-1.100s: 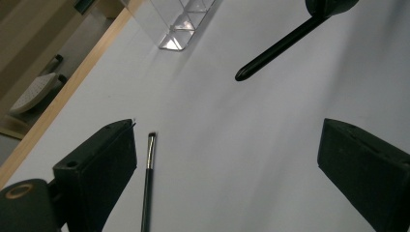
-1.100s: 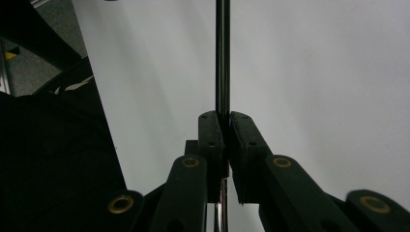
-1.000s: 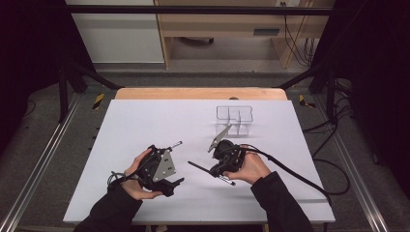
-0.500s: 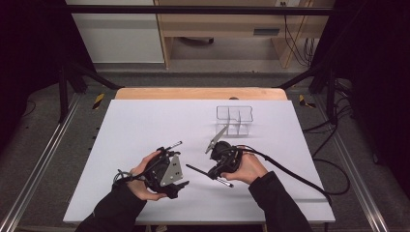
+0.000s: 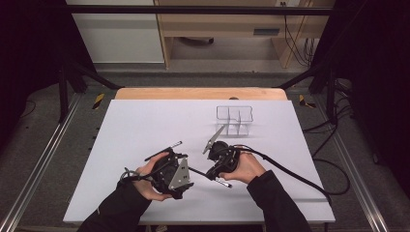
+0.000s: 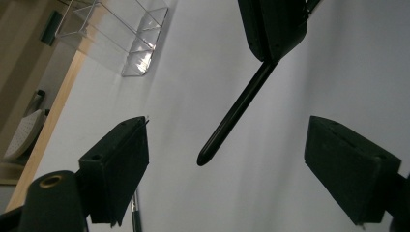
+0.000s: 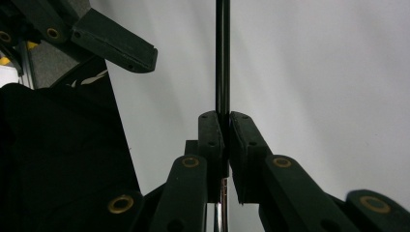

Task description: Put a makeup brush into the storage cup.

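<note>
Pen point(image 6: 237, 113) — slim, black, glossy — pinched in right claw point(image 7: 226, 126).

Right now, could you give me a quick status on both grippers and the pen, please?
Right gripper shut on black pen. Left gripper open, jaws just closing in, pen tip between them, untouched. Clear organiser stands farther back, not in the way.
</note>
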Tool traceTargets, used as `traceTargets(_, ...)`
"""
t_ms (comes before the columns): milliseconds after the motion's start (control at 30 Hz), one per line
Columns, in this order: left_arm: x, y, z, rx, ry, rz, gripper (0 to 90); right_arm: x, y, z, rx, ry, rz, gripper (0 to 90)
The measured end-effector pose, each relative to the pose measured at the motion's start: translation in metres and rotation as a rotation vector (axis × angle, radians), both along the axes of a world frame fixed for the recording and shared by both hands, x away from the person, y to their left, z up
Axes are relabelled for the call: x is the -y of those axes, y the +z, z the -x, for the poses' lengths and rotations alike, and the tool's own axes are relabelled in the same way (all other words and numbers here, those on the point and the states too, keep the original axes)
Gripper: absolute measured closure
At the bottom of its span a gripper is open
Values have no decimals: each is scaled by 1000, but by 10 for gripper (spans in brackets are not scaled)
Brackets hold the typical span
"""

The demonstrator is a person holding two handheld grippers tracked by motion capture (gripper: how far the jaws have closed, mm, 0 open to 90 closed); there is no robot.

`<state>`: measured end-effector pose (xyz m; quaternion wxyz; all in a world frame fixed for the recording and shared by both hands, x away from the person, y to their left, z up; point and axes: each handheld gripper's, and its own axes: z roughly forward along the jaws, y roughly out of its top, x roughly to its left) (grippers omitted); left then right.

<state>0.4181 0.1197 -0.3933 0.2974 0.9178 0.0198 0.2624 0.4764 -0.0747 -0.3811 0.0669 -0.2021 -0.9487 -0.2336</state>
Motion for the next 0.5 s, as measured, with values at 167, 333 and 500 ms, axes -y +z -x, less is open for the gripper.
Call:
traceTargets(167,5,-2,1,24,-18,-25,193,-3,-1,0,-5,11,2,844)
traceTargets(333,10,-5,2,52,-41,-76,232,-4,-2,0,-13,13,9,844)
traceTargets(500,13,-7,3,66,-63,-104,275,-4,-3,0,-15,20,13,844)
